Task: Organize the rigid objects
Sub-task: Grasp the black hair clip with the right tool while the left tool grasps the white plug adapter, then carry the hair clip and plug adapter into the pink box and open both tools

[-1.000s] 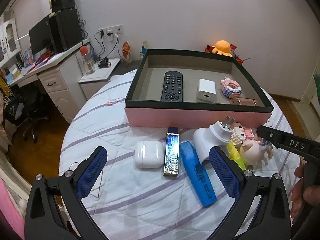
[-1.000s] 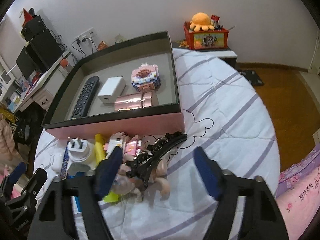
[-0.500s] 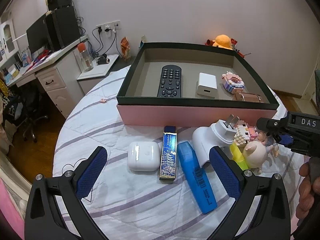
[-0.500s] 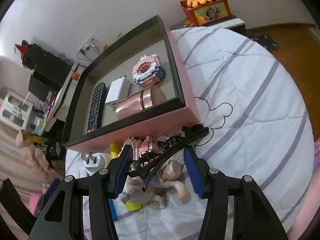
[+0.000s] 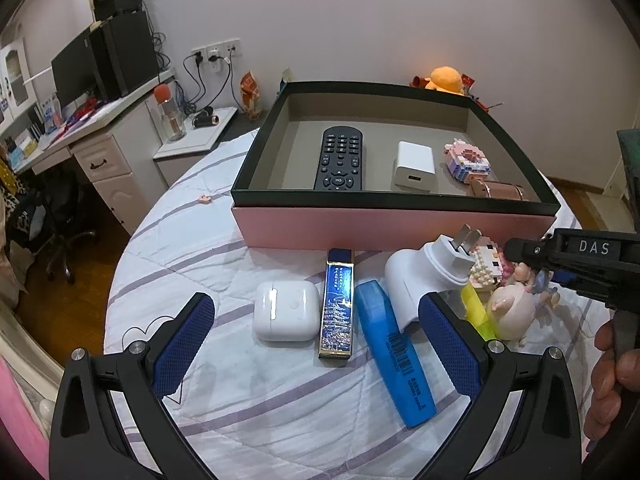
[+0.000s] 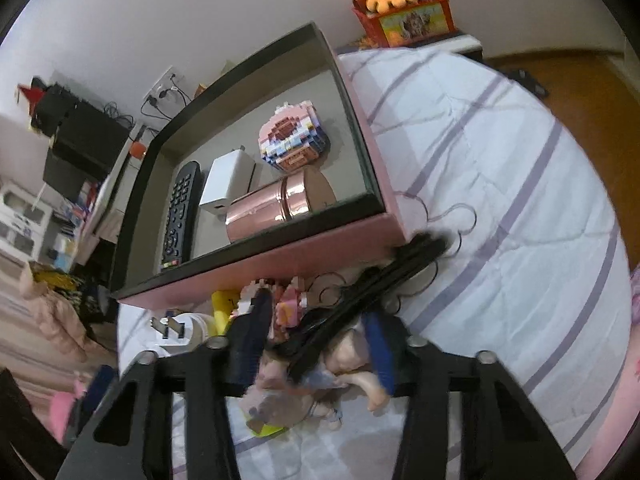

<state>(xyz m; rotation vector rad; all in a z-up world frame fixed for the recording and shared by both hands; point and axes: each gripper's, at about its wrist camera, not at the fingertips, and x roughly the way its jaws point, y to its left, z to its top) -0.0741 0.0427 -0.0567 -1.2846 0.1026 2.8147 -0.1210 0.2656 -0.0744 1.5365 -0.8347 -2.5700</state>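
Observation:
A pink box with a dark rim holds a black remote, a white charger, a brick toy and a rose-gold tube. In front of it lie a white earbud case, a blue-gold bar, a blue highlighter, a white plug and a pig figurine. My left gripper is open above them. My right gripper has its jaws narrowed around a black hair clip lying over the figurine; contact is blurred.
The round table carries a white quilt with purple stripes. A desk with a monitor stands at the left, a nightstand behind the table. An orange plush on a red box sits at the back right.
My right gripper has dropped toward the hair clip and its jaws have narrowed around it. My left gripper has held nearly still, drifting slightly closer to the table.

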